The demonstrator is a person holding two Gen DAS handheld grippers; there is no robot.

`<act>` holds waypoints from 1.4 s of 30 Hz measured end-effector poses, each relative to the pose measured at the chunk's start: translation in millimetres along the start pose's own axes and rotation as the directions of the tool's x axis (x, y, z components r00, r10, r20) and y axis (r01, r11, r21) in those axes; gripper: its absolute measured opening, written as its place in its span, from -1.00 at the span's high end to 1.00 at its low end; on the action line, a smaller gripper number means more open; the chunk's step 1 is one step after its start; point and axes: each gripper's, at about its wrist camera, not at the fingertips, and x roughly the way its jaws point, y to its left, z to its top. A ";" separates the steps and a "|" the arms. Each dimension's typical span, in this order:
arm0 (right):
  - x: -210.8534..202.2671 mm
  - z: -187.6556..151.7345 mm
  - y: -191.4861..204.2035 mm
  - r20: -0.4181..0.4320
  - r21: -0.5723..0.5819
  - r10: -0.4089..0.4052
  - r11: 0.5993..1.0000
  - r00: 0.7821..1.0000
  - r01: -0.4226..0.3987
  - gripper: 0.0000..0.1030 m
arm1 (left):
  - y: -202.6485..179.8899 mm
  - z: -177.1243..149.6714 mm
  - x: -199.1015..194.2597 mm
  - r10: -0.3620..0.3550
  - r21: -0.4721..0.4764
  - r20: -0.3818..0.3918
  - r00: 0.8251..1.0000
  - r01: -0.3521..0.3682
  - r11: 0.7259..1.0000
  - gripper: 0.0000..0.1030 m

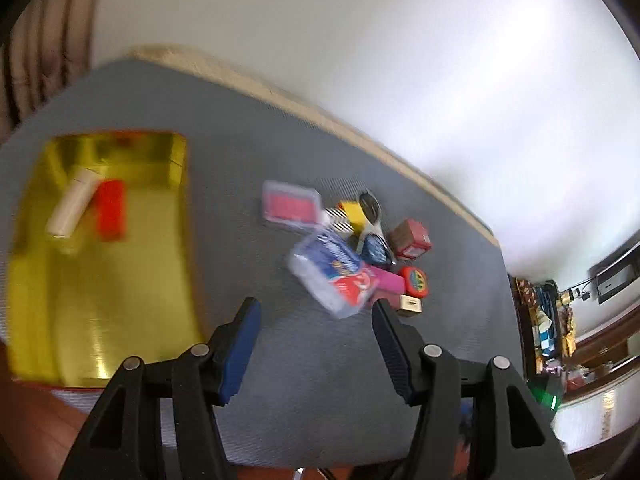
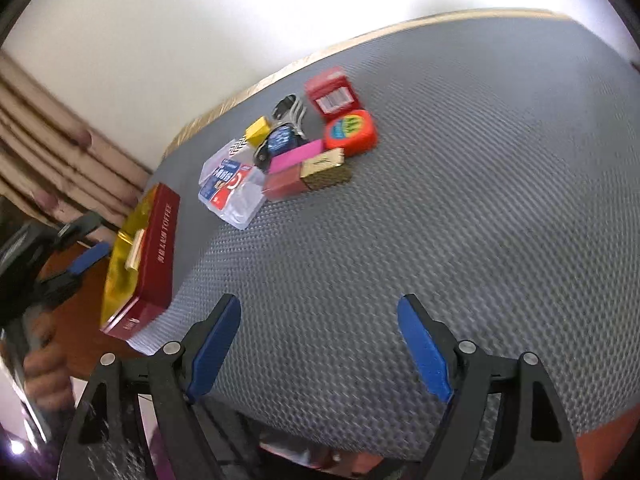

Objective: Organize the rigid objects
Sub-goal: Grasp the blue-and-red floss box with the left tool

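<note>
My left cam looks down over the mat, blurry; right cam sits lower, probably farther right. Both share tin and pile.

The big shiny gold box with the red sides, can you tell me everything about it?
The shallow rectangular gold-lined tin with dark red outer walls lies flat and open at the left edge of the grey textured mat, apart from the pile of small items. Gold lettering on its long side reads TOFFEE. Its mirror-like gold inside holds a cream-coloured cylinder and a small red block near the far end. Neither gripper touches it.
</note>
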 end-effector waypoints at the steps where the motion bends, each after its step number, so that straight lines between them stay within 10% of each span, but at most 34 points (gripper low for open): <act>1: -0.7 -0.7 -1.6 -0.001 0.004 0.009 1.000 1.000 -0.009 -0.53 | -8.0 5.0 10.3 -0.013 -0.005 -0.025 1.000 0.013 1.000 -0.14; 11: -11.8 2.2 -10.2 -0.007 0.047 0.157 0.987 0.988 -0.157 -0.53 | -23.2 36.4 88.8 -0.007 -0.224 -0.204 0.979 -0.040 0.974 -0.14; 30: -4.8 1.7 -21.4 -0.061 0.124 0.248 0.963 0.967 -0.239 -0.55 | -20.3 40.0 123.1 0.219 -0.343 -0.272 0.937 -0.306 0.888 -0.14; 42: 5.8 -0.1 -27.8 -0.090 0.179 0.285 0.947 0.954 -0.266 -0.58 | 1.5 37.6 141.4 0.161 -0.508 -0.245 0.956 -0.268 0.819 -0.28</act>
